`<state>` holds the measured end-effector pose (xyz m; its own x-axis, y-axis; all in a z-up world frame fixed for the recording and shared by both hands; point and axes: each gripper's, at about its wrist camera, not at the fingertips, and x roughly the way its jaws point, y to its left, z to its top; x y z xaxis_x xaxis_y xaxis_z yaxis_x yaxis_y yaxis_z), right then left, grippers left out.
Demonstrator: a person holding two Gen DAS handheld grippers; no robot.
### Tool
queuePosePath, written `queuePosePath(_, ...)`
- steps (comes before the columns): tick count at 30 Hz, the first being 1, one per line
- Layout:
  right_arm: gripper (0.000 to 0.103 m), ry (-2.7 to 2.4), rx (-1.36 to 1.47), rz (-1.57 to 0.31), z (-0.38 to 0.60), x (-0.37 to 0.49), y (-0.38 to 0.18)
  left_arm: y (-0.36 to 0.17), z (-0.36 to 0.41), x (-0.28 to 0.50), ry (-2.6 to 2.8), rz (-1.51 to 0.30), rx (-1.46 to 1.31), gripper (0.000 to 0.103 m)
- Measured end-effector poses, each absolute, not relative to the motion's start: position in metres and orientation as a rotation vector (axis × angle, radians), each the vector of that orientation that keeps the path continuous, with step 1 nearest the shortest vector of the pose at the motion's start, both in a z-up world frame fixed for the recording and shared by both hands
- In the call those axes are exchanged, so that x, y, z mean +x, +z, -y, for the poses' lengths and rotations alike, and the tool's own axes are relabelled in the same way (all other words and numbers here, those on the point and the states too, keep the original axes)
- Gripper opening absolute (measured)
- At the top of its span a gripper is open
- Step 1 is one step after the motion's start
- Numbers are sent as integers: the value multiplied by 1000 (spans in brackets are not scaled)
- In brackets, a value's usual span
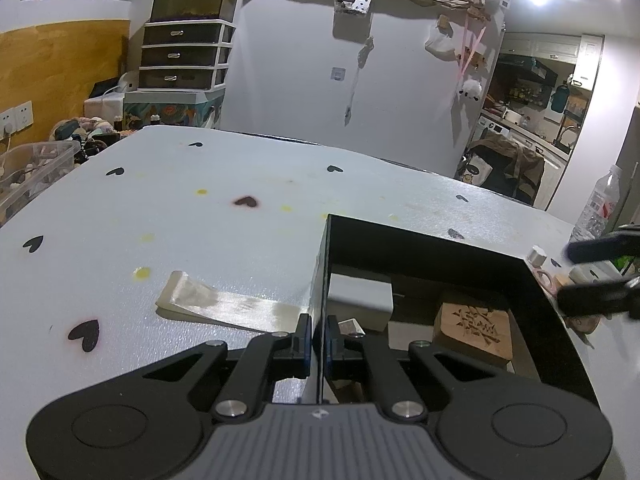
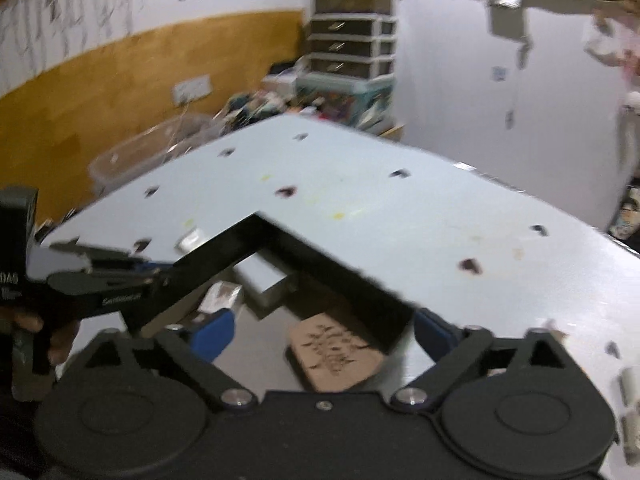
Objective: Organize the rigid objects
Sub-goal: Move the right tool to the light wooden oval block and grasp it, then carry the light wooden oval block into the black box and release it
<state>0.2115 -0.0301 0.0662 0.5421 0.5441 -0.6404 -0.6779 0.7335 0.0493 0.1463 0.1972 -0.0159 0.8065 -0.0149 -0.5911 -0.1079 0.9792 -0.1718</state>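
A black open box (image 1: pixel 420 252) stands on the white table with black hearts (image 1: pixel 240 184). Inside it lie a carved wooden block (image 1: pixel 474 330), a white rectangular box (image 1: pixel 358 294) and a small printed card (image 1: pixel 350 324). My left gripper (image 1: pixel 319 340) is shut on the box's left wall. My right gripper (image 2: pixel 320 330) is open and empty above the box (image 2: pixel 320 256), with the wooden block (image 2: pixel 336 354) between its fingers; this view is blurred. The right gripper's fingers (image 1: pixel 600 272) show at the right edge of the left wrist view. The left gripper (image 2: pixel 156 270) shows at the box's wall in the right wrist view.
A translucent folded sheet (image 1: pixel 224 304) lies on the table left of the box. A clear plastic bottle (image 1: pixel 598 204) and small items (image 1: pixel 538 258) stand at the table's right edge. A clear bin (image 1: pixel 32 172) and a drawer unit (image 1: pixel 184 56) stand beyond the table's left side.
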Motion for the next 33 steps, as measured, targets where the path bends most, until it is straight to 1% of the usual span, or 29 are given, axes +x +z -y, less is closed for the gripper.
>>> queuePosePath(3,103,645,-175,-646,54,214,71,-16,-196,146,57,-633,-198,6)
queuePosePath(8,103,507,-94,-631,100,225,69,-15,-194,145,71,-634,-195,6)
queuePosePath(15,102,338,-29,-656,154,250,47,-14,-191,145,93,-636,-197,6)
queuePosePath(17,94,308,-13,-672,169,259,39,-14,-190,145,98,-638,-202,6)
queuePosePath(19,81,290,2,-696,180,270,29,-14,-190,146,108,-642,-203,6)
queuePosePath(22,73,253,13,-740,192,289,13,-14,-187,146,114,-646,-193,6)
queuePosePath(28,70,272,48,-802,203,311,-10,-12,-186,148,120,-661,-190,6)
queuePosePath(33,70,299,-2,-854,193,321,-18,-12,-186,151,130,-669,-188,6)
